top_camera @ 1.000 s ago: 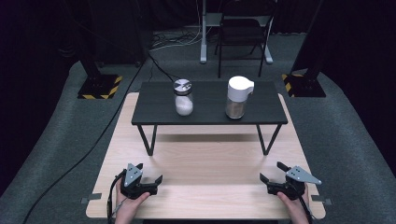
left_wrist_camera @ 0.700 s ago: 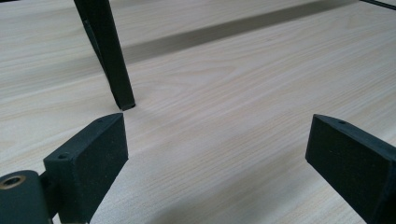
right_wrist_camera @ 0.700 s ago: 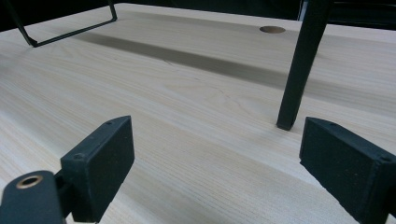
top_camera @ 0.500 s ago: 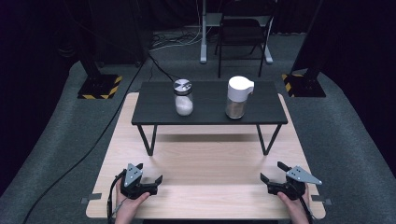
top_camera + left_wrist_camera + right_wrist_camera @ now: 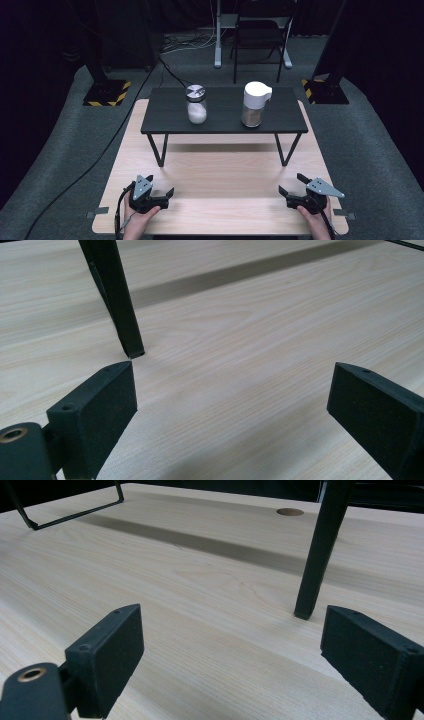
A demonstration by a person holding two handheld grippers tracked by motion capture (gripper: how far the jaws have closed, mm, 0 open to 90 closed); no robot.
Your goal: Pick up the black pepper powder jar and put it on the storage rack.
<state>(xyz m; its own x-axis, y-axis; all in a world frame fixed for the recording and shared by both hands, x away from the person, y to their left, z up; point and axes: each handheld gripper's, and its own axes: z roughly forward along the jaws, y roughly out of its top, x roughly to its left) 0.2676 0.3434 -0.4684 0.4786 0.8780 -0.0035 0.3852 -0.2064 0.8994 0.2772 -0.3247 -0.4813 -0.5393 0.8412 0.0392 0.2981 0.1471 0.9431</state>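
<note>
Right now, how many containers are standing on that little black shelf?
2. A glass shaker with a metal lid stands left of the black shelf's centre; a white-capped dispenser jar stands right of centre. They are apart.

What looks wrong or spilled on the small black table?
Nothing stands out. The glass jar and the white-lidded dispenser stand upright and apart on the black table, with no spill. Both tools, left and right, rest open.

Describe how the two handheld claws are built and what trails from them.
Both are black. The left claw and right claw each carry a grey three-cornered plate on top. Their jaws are flat, rectangular black pads with small screw holes. A black cable trails from each.
</note>
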